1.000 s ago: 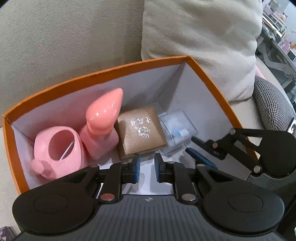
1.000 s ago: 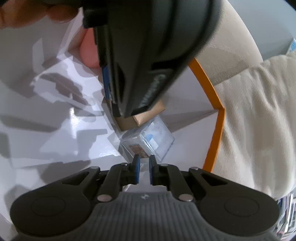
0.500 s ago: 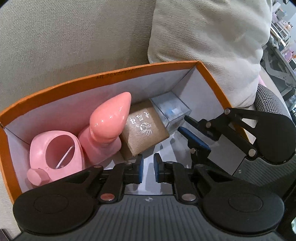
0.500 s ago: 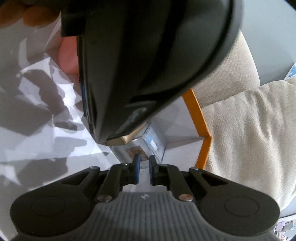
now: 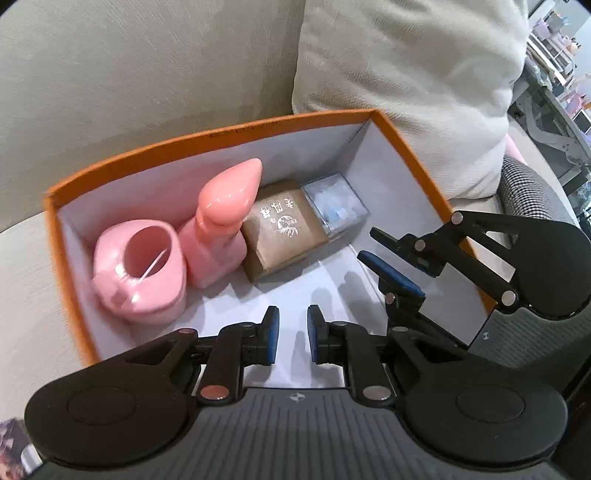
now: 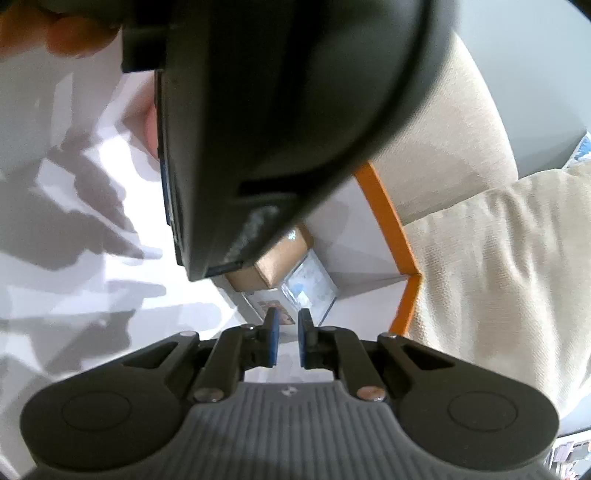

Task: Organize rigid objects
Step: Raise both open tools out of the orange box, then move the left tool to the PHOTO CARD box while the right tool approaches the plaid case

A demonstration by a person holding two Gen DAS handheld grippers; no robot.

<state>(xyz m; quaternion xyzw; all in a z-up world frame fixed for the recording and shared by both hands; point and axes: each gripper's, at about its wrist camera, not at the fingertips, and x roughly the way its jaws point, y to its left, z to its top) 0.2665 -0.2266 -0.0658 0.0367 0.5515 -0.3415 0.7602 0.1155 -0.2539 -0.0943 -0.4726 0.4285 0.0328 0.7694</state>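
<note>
An orange box (image 5: pixel 258 127) with a white inside rests on a beige sofa. Along its far wall stand a pink ring-shaped holder (image 5: pixel 142 266), a tall pink pointed piece (image 5: pixel 225 221), a brown cardboard box (image 5: pixel 280 229) with printed characters and a clear plastic case (image 5: pixel 336 205). My left gripper (image 5: pixel 291 339) hovers over the box's white floor, shut with nothing between its pads. My right gripper (image 5: pixel 391 254) reaches in from the right, shut and empty. In the right wrist view the right gripper (image 6: pixel 286 339) points at the clear case (image 6: pixel 310 291); the left gripper's black body (image 6: pixel 277 110) hides most of the box.
A cream cushion (image 5: pixel 406 66) leans on the sofa back behind the box's right corner. A checked cushion (image 5: pixel 524 192) lies to the right. Shelving and clutter (image 5: pixel 554 74) stand at the far right. A person's fingers (image 6: pixel 55 33) show at the top left of the right wrist view.
The left gripper has pulled back and up, so the box and its contents sit farther off and lower in its view. The right gripper has barely shifted. Both stay shut.
</note>
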